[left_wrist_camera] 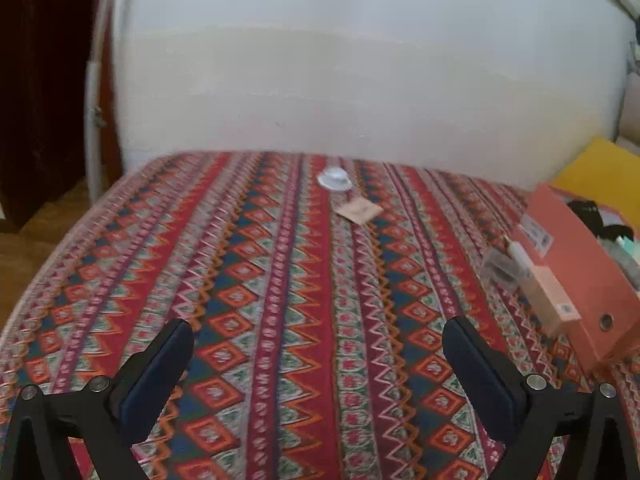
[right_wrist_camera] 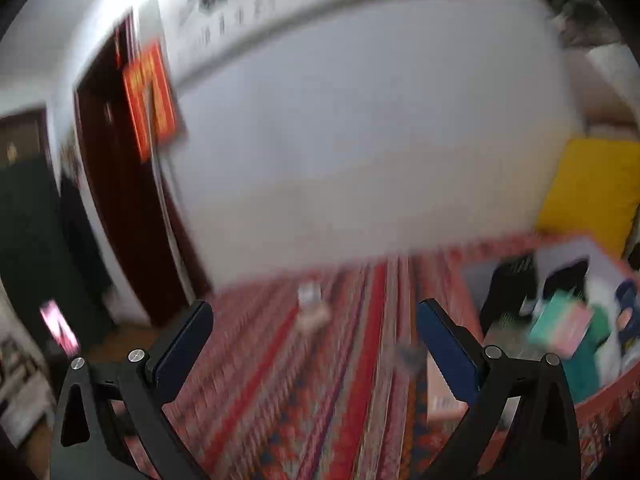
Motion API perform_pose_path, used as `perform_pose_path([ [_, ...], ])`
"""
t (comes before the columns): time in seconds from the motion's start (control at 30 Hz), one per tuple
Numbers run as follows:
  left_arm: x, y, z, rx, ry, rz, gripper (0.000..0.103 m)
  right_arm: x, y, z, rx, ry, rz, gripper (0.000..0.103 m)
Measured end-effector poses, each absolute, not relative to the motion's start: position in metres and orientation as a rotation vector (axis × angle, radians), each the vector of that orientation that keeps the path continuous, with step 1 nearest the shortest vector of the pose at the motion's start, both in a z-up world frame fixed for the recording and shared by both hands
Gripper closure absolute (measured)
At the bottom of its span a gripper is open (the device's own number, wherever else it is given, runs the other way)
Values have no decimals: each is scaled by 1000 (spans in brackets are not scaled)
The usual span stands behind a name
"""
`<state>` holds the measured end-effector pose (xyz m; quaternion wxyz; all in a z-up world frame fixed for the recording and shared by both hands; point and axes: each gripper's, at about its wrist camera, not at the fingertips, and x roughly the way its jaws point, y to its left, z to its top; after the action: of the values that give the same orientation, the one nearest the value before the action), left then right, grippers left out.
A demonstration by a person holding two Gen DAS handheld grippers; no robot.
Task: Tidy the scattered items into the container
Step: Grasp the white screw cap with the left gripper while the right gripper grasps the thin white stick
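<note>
A patterned cloth (left_wrist_camera: 280, 320) covers the table. My left gripper (left_wrist_camera: 318, 324) hangs open above it with nothing between its fingers. Far ahead lie a small white round piece (left_wrist_camera: 335, 179) and a tan packet (left_wrist_camera: 360, 210). At the right a clear plastic case (left_wrist_camera: 500, 268), a white tube (left_wrist_camera: 520, 254) and a beige box (left_wrist_camera: 554, 300) lie against the orange container (left_wrist_camera: 580, 264). The right wrist view is blurred: my right gripper (right_wrist_camera: 316, 306) is open and empty, and the container (right_wrist_camera: 470, 296) to its right holds a teal and pink box (right_wrist_camera: 560, 326) and dark items.
A white wall (left_wrist_camera: 360, 80) rises just behind the table's far edge. A dark doorway (right_wrist_camera: 120, 200) and wooden floor (left_wrist_camera: 24, 256) are to the left. A yellow cushion (right_wrist_camera: 592, 192) sits behind the container at the right.
</note>
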<state>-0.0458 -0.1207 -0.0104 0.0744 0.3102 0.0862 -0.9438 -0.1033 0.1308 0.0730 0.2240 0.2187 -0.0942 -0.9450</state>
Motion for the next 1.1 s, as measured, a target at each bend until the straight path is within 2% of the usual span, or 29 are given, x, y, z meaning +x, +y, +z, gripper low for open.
perform_pose_path([
  [0.13, -71, -125, -32, 987, 239, -2830, 1, -125, 97, 21, 771, -181, -2590, 0],
  [0.37, -159, -171, -60, 1084, 360, -2839, 1, -182, 73, -66, 1061, -149, -2531, 0],
  [0.43, -201, -184, -59, 1089, 337, -2861, 1, -202, 71, -74, 1108, -183, -2511, 0],
  [0.53, -291, -190, -68, 1179, 191, -2858, 1, -232, 63, -73, 1083, -220, -2504, 0],
  [0.67, -383, -187, -98, 1278, 98, -2846, 1, -283, 49, -76, 1031, -311, -2506, 0],
  [0.9, -475, -188, -157, 1405, 5, -2827, 0, -365, 15, -108, 990, -417, -2405, 0],
  [0.97, -477, -196, -153, 1358, 117, -2856, 1, -372, 13, -119, 983, -453, -2383, 0],
  [1.03, -477, -204, -151, 1320, 220, -2867, 4, -374, 7, -135, 1026, -396, -2363, 0],
  [1.1, -474, -211, -149, 1287, 289, -2862, 15, -372, -1, -141, 1040, -309, -2368, 0],
])
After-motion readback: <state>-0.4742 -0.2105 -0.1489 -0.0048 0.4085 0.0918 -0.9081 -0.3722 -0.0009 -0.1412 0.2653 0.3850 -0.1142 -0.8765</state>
